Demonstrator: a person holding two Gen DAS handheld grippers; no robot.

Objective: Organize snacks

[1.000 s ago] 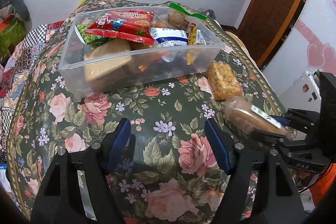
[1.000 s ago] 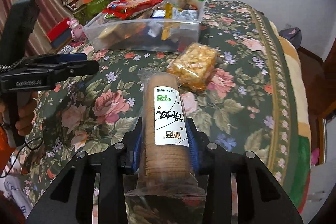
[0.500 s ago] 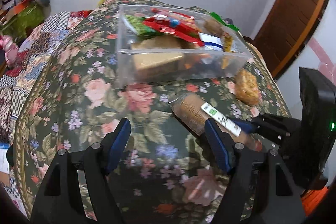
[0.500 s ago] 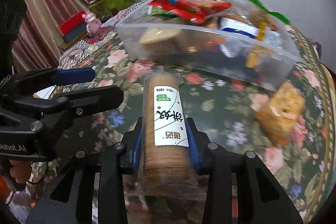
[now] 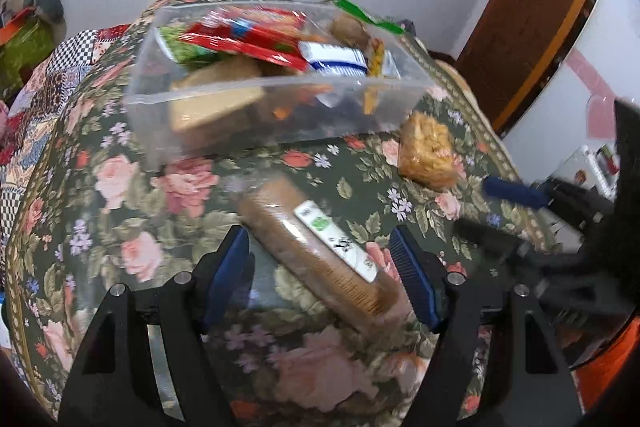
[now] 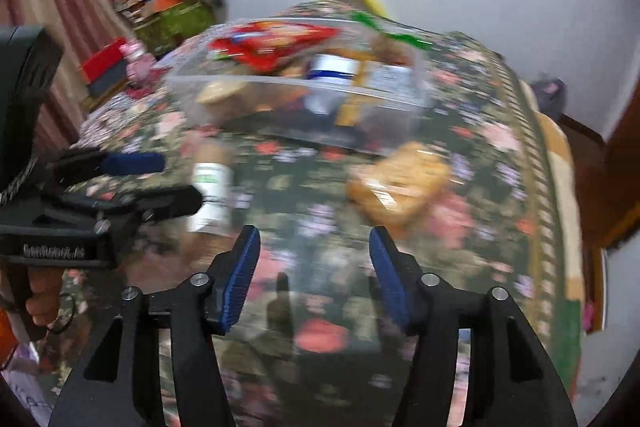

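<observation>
So the biscuit roll (image 5: 316,247), the long clear-wrapped stack with the white label, is lying on the floral tablecloth (image 5: 120,227), slanted, its near end between the blue pads of the left gripper (image 5: 320,267). Those jaws are spread wide and neither pad seems to touch the wrapper, though it's a bit blurry there. In the right wrist view the same roll (image 6: 210,187) sits just past the left gripper's tip, off to the left side.

The right gripper (image 6: 314,267) is also wide apart with nothing in it, just cloth underneath. Its view is heavily smeared, so small details are hard to read.

Beyond the roll is the clear plastic bin (image 5: 280,99), stuffed with snacks: a red packet (image 5: 244,39) on top, a white and blue one (image 5: 336,61) next to it, and a pale brown pack pressed against the front wall. The square crispy snack pack (image 5: 428,151) lies on the cloth just beside the bin's right corner, well apart from the roll
</observation>
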